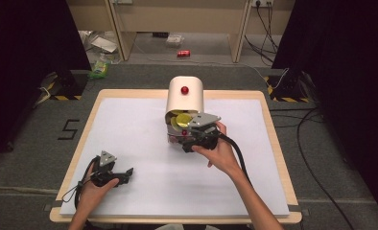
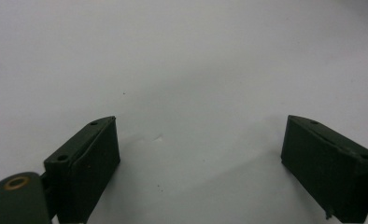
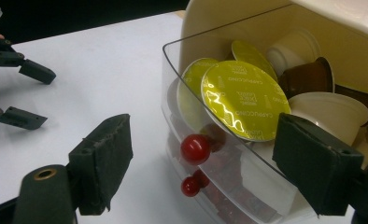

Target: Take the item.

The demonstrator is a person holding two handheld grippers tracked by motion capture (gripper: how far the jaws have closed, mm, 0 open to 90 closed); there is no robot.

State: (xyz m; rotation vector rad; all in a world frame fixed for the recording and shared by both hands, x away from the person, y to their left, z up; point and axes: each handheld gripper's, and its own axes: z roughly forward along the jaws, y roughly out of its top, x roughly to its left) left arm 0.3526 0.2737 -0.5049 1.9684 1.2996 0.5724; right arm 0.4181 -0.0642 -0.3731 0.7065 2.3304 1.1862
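Cream capsule dispenser (image 1: pixel 185 96) at table's far middle, clear drawer (image 3: pixel 173 70) tilted open, yellow-lidded capsules (image 3: pixel 244 100) inside

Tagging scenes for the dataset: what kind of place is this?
Probably a lab recording station, not a kitchen: a wooden-edged table with a white sheet, black curtains at both sides, and black-and-yellow taped stand feet on grey carpet. A cream capsule dispenser is the sole prop.
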